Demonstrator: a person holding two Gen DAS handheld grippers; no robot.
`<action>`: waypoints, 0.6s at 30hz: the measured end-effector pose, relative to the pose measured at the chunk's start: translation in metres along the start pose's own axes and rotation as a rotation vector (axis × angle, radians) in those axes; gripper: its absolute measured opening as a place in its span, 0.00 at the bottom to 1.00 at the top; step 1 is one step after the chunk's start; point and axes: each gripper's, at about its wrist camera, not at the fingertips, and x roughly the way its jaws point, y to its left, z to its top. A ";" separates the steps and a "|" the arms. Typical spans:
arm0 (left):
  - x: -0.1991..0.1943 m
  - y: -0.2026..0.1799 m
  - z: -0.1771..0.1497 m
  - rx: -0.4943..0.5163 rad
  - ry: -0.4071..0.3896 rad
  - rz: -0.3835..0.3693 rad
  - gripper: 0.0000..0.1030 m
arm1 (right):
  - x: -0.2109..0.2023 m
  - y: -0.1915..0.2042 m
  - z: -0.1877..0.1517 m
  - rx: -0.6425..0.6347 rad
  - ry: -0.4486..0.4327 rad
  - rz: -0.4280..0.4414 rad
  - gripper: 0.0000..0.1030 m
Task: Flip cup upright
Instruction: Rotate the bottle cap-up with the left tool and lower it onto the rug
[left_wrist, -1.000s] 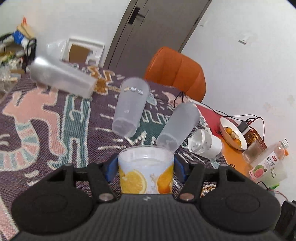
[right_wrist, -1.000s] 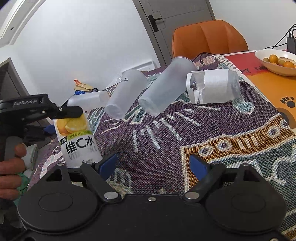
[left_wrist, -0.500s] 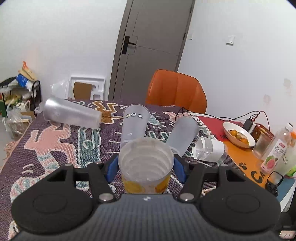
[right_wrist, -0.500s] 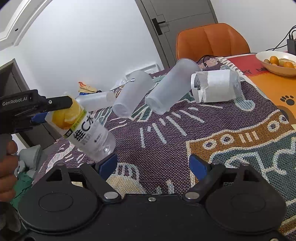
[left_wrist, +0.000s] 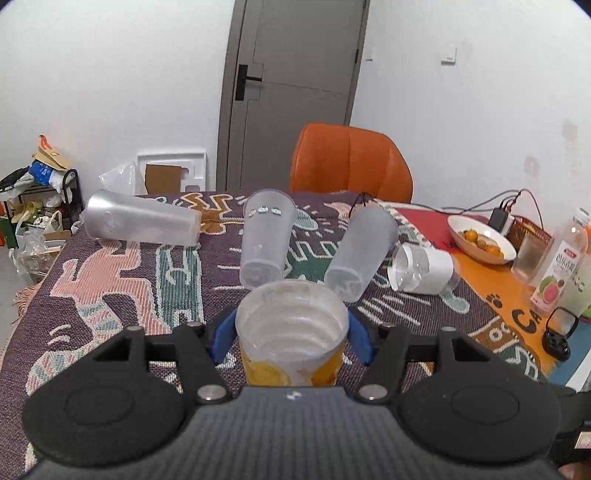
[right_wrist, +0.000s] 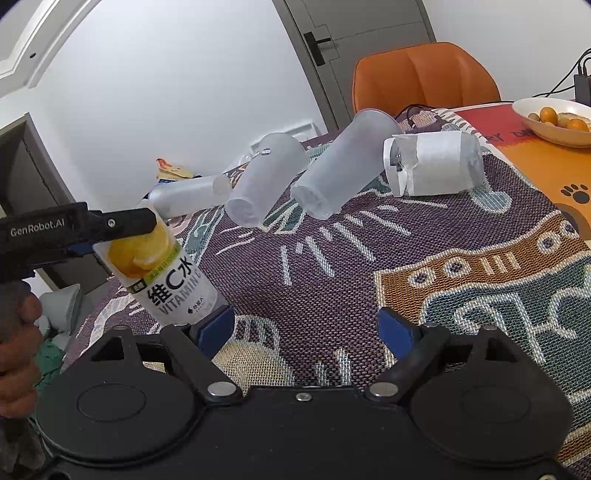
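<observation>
My left gripper (left_wrist: 291, 332) is shut on a clear cup with an orange-fruit label (left_wrist: 290, 336); its open mouth faces the left wrist camera. In the right wrist view the same cup (right_wrist: 159, 269) hangs tilted from the left gripper (right_wrist: 122, 229), base down over the patterned cloth (right_wrist: 369, 266). My right gripper (right_wrist: 306, 325) is open and empty, low over the cloth. Three frosted cups lie on their sides: one at far left (left_wrist: 140, 223), one in the middle (left_wrist: 264, 243), one to its right (left_wrist: 360, 254). A white-labelled cup (left_wrist: 424, 269) lies beyond them.
An orange chair (left_wrist: 351, 162) stands behind the table. At the right are a bowl of small oranges (left_wrist: 480, 240), a glass (left_wrist: 528, 258), a pink-labelled bottle (left_wrist: 561, 269), cables and a charger (left_wrist: 500, 218). A shelf with clutter (left_wrist: 40, 195) is at far left.
The left gripper has turned the labelled cup from mouth-down on the cloth to tilted in the air, base down. The right gripper has barely moved.
</observation>
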 end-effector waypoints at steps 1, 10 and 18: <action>-0.001 0.000 0.000 0.000 0.002 -0.004 0.67 | 0.000 0.001 0.000 0.000 0.000 -0.001 0.83; -0.027 0.002 -0.001 0.008 -0.076 -0.025 0.91 | -0.009 0.009 0.002 -0.015 -0.025 -0.003 0.92; -0.059 0.012 -0.007 -0.019 -0.157 -0.007 0.95 | -0.031 0.018 0.002 -0.024 -0.084 -0.013 1.00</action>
